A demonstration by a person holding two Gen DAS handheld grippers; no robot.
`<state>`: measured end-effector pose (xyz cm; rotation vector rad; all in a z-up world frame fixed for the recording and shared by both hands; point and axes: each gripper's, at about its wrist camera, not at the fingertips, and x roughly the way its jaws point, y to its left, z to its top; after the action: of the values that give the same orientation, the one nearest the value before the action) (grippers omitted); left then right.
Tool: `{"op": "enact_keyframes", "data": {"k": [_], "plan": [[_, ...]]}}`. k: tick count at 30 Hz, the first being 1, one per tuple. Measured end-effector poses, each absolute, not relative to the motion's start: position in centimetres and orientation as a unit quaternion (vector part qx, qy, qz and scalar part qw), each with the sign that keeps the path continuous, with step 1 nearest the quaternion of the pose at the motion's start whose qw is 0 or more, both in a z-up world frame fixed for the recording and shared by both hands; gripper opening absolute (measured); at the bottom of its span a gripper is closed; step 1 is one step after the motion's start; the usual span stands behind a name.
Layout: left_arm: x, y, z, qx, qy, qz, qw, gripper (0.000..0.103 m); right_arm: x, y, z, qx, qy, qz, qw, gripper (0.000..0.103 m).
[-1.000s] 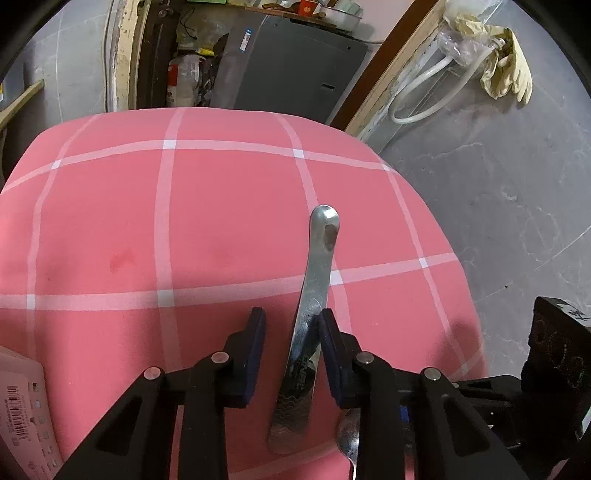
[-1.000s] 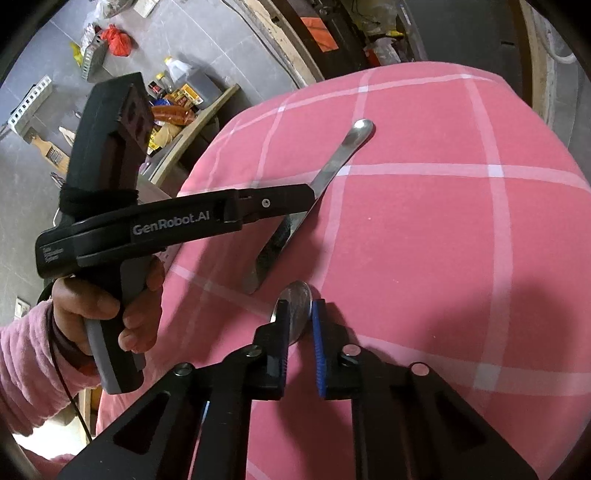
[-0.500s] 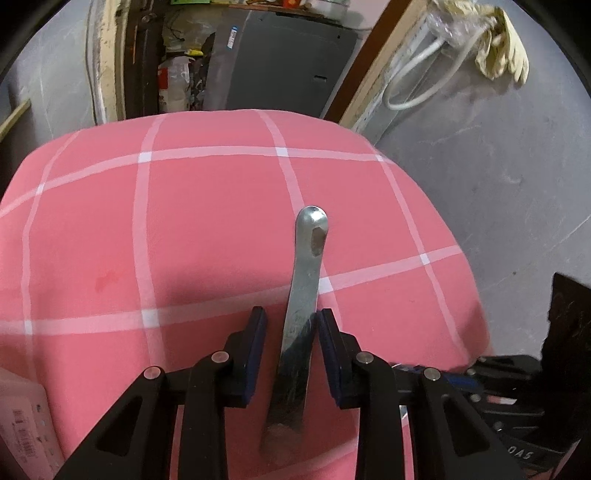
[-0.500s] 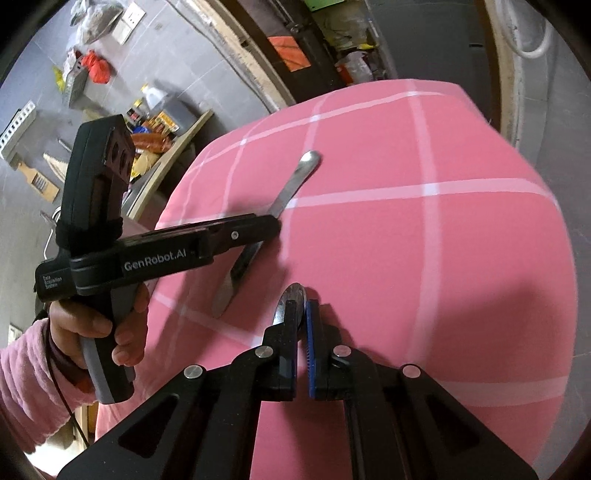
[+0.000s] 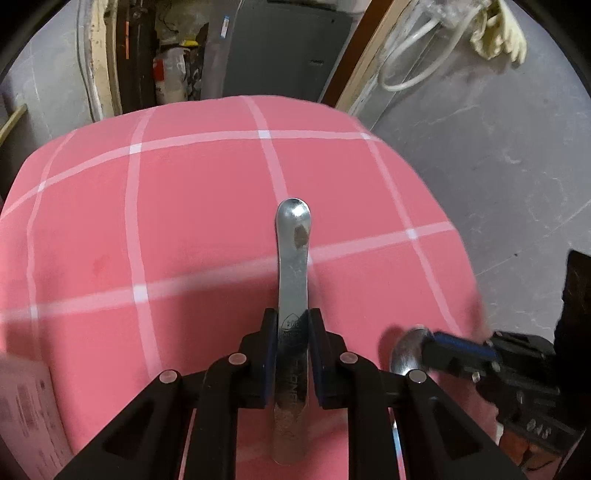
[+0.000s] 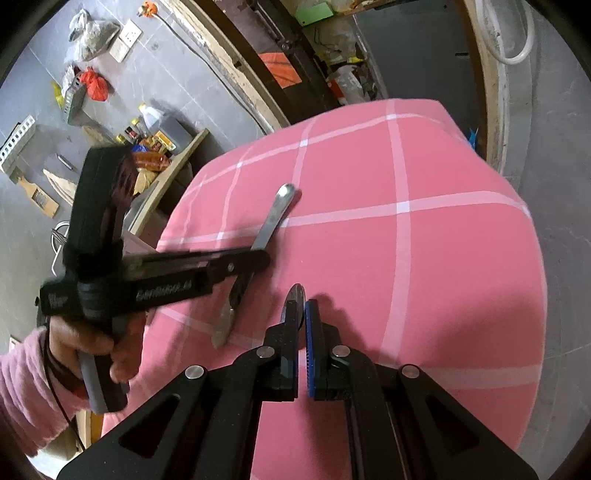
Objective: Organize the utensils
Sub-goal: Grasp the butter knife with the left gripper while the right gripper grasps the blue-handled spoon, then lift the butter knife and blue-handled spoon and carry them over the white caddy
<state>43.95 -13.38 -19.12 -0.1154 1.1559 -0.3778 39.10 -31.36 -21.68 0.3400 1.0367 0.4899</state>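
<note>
A flat steel utensil (image 5: 292,295) lies lengthwise on the desk (image 5: 192,206), its rounded end pointing toward 12 o'clock in the left wrist view. The left tool (image 5: 292,354) is clamped on it, one pad pressed to each side near its stamped middle, and the broad end runs back between the black arms. At 4 o'clock from that grip, a spoon (image 5: 408,350) shows its bowl, pinched by the right tool (image 5: 432,349). In the right wrist view the right tool (image 6: 301,321) has its pads nearly together on the spoon's (image 6: 297,295) edge-on bowl, while the left tool (image 6: 255,260) reaches in from 9 o'clock, held by a hand (image 6: 92,347) in a pink sleeve.

The desk wears a pink cloth crossed by white lines. Around it lies grey tiled floor (image 5: 498,155). At 12 o'clock stands a dark grey cabinet (image 5: 273,48); at 1 o'clock hang pale rubber gloves (image 5: 498,33) and white hose. A carton (image 5: 26,406) sits at 8 o'clock.
</note>
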Motion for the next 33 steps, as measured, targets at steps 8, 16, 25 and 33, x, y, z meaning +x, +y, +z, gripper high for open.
{"op": "enact_keyframes", "data": {"k": [8, 16, 25, 33], "plan": [[39.3, -13.3, -16.5, -0.059, 0.484, -0.186, 0.853, 0.016, 37.3, -32.1, -19.4, 0.154, 0.457, 0.217, 0.849, 0.002], [36.9, -12.2, -13.5, -0.074, 0.441, -0.186, 0.875, 0.016, 35.7, -32.3, -16.7, 0.150, 0.425, 0.210, 0.868, 0.002], [34.7, -10.6, -8.7, -0.093, 0.378, -0.181, 0.903, 0.016, 33.9, -32.4, -11.5, 0.135, 0.368, 0.197, 0.899, 0.002], [32.9, -8.1, -3.5, -0.103, 0.334, -0.171, 0.921, 0.016, 33.8, -31.1, -5.6, 0.121, 0.313, 0.207, 0.919, 0.002]]}}
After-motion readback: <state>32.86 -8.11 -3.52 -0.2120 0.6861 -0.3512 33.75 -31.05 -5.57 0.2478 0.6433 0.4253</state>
